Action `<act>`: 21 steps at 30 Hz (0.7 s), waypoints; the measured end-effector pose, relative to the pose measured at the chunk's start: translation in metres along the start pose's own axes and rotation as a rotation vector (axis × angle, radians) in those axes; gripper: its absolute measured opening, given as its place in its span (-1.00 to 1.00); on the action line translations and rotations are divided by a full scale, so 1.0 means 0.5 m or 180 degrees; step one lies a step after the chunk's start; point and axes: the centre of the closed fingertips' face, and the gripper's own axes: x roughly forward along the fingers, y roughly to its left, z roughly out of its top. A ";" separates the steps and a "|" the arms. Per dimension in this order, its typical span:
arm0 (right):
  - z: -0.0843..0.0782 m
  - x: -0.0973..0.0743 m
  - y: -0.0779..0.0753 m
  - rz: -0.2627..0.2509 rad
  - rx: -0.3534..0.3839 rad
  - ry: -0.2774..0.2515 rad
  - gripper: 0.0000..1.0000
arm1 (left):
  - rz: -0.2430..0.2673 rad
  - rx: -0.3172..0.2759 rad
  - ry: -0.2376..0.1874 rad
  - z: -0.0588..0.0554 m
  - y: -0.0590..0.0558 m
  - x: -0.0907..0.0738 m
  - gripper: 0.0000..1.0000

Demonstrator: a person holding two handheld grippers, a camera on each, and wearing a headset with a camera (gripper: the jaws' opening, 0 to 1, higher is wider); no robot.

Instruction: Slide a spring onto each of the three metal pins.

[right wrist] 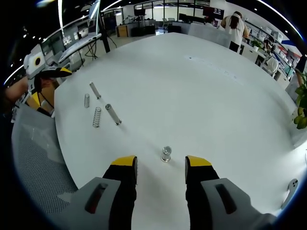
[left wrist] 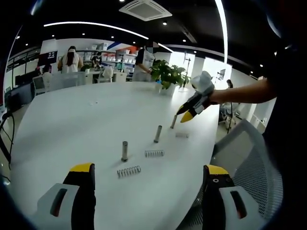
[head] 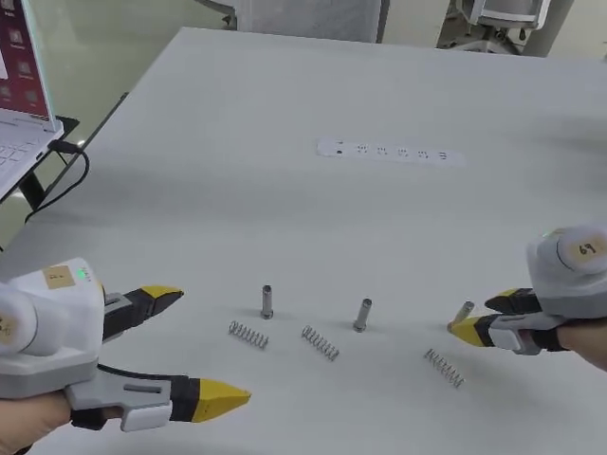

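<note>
1. Big white table [head: 285,114] in an open-plan office, with a power strip [head: 389,150] lying farther back and a laptop [head: 19,76] off the left edge
2. Three pins stand upright in a row near the front: left pin [head: 266,301], middle pin [head: 362,315], right pin [head: 463,313]
3. Three springs lie flat on the table, none on a pin yet: first spring [head: 248,334] is just in front of the left pin, second spring [head: 320,342] is between the left and middle pins, and third spring [head: 443,368] is in front of the right pin
4. Left gripper [head: 194,346] hovers at the lower left with its jaws spread wide and nothing between them; its own view looks across at the left pin and the first spring, both well ahead of the tips
5. Right gripper [head: 482,318] sits low at the right, jaws parted and holding nothing; in the right gripper view the right pin stands just ahead of the gap between the tips, with no jaw clamped on it
</note>
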 end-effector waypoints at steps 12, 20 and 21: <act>0.009 -0.016 -0.008 -0.0083 0.0033 -0.0136 -0.02 | -0.0026 0.0049 0.0001 0.009 0.004 0.002 0.81; 0.008 -0.029 -0.002 -0.0079 -0.0007 -0.0202 0.07 | -0.0043 0.0076 0.0017 0.010 0.005 0.005 0.81; 0.008 -0.029 -0.003 -0.0080 -0.0012 -0.0211 0.08 | -0.0047 0.0083 0.0016 0.011 0.005 0.005 0.81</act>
